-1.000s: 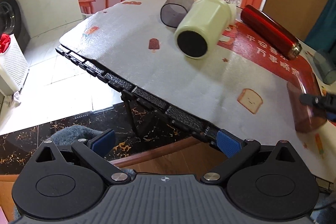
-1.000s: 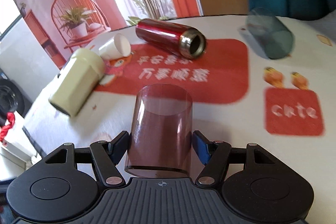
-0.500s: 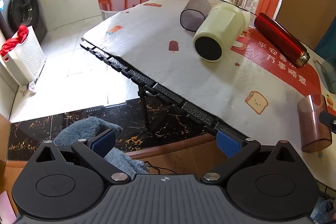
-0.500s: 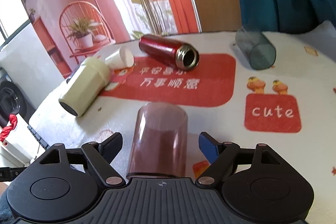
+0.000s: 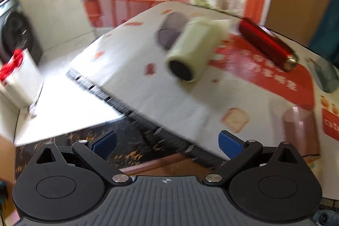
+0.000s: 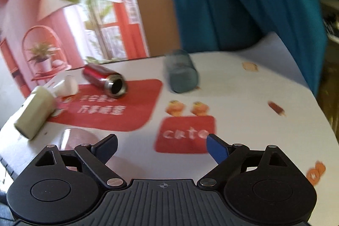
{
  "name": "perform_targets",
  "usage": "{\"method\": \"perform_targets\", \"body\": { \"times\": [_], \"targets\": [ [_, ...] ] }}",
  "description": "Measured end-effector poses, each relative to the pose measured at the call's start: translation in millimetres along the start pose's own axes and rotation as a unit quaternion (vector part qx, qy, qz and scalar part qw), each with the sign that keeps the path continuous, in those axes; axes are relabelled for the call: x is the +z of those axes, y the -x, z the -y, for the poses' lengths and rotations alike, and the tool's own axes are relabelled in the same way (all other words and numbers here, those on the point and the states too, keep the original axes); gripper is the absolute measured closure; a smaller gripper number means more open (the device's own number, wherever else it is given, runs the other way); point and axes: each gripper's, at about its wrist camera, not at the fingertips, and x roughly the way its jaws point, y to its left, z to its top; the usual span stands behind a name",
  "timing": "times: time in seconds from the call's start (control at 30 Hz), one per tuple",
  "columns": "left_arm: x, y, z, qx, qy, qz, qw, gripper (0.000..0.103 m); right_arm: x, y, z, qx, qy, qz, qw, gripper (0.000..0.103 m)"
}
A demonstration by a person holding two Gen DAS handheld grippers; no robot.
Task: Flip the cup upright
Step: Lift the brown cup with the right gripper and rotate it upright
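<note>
A translucent brown cup [image 5: 300, 130] stands on end on the table at the right of the left wrist view; in the right wrist view only its top [image 6: 76, 139] shows, left of and behind the left finger. My right gripper [image 6: 162, 145] is open and empty, apart from the cup. My left gripper [image 5: 167, 141] is open and empty, off the table's near edge. Both views are blurred by motion.
Lying on the patterned tablecloth [image 6: 254, 109] are a cream tumbler [image 5: 195, 52], a red flask [image 6: 106, 79], a grey-blue cup [image 6: 182, 73], a dark grey cup [image 5: 171, 32] and a small white cup [image 6: 67, 86]. The table edge [image 5: 118, 99] drops to tiled floor.
My right gripper has let go of the brown cup and moved up and to the right, leaving it standing on end. The left gripper has turned right, toward the table.
</note>
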Motion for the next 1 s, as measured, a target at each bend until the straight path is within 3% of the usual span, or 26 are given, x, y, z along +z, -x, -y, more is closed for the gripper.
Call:
{"method": "perform_targets", "body": {
  "times": [0.23, 0.4, 0.5, 0.63, 1.0],
  "targets": [
    [24.9, 0.0, 67.4, -0.04, -0.075, 0.001, 0.9964, 0.004, -3.7, -13.1, 11.0, -0.011, -0.006, -0.012, 1.0, 0.015],
    [53.0, 6.7, 101.6, -0.09, -0.07, 0.024, 0.9932, 0.004, -3.2, -14.9, 10.2, -0.021, -0.001, -0.012, 1.0, 0.015],
    [53.7, 1.4, 125.5, -0.107, -0.073, 0.026, 0.9913, 0.004, -3.7, -15.6, 14.3, -0.031, -0.007, -0.014, 0.999, 0.015],
    [39.5, -19.8, 155.3, -0.135, -0.077, -0.001, 0.9878, 0.004, -4.5, -17.9, 22.2, -0.05, -0.017, -0.018, 0.998, 0.015],
    [12.1, -63.7, 192.8, -0.156, -0.119, -0.069, 0.9782, 0.004, -5.8, -21.9, 26.8, -0.066, -0.014, -0.025, 0.997, 0.016]
  ]
}}
